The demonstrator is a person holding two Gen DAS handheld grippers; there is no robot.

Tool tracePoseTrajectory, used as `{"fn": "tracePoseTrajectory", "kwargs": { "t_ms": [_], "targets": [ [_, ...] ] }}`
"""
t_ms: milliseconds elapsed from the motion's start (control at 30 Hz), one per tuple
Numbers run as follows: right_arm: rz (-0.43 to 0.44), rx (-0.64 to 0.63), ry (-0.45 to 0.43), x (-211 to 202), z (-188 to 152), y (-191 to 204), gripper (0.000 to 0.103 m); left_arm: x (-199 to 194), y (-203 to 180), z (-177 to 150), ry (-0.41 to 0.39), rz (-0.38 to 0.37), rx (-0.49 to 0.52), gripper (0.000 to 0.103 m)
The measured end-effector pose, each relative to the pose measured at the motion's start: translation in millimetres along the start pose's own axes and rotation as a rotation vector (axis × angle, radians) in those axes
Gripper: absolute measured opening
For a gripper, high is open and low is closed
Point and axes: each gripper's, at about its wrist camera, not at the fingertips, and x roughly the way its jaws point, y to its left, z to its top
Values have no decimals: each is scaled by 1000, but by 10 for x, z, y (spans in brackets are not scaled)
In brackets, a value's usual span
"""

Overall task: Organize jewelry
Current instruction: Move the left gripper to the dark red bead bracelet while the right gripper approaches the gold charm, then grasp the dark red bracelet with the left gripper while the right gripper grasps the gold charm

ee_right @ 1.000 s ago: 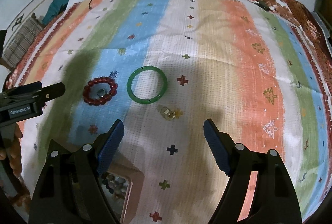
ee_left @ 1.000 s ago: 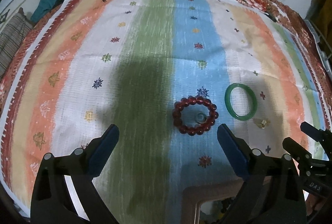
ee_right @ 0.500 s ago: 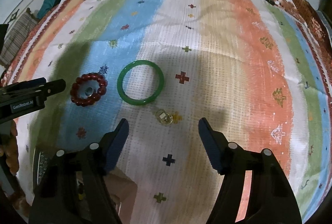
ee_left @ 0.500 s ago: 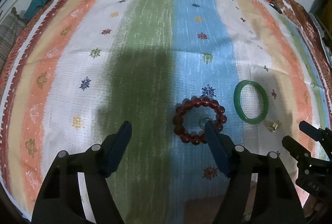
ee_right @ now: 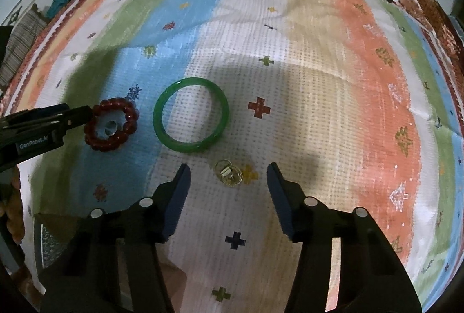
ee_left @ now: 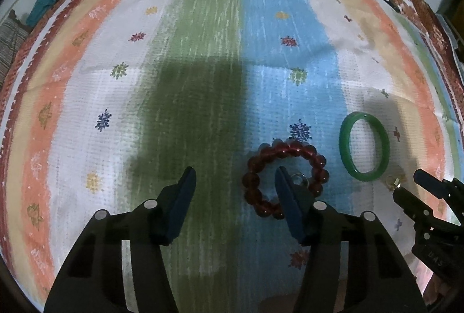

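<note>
While agape, right gripper (ee_right: 229, 176) seemingly straddles ring (ee_right: 228, 176).

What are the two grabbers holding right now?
Nothing. Both the left gripper and right gripper have open jaws; the red bead bracelet lies on the cloth.

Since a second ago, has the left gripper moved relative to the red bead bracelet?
Yes. The left gripper has advanced toward the red bead bracelet; its right finger now overlaps the ring of beads, jaws open and narrower.
</note>
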Motion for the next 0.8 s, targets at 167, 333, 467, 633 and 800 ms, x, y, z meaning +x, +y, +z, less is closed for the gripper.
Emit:
{"fn": "tracePoseTrajectory", "kwargs": {
  "t_ms": [167,333,467,633,800],
  "targets": [
    [7,-10,12,71,9,11,45,88,-7,18,13,10,5,46],
    [2,-17,25,131,36,17,41,137,-32,25,12,16,24,44],
    [-9,-16,38,189,22,-11,30,158,-89,13,14,12,53,28],
    [-17,-10,39,207,19,-35,19,188,-77,3,25,36,51,16],
    [-12,-3,36,186,14,-51,17,159,-52,11,34,24,44,13]
  ]
}}
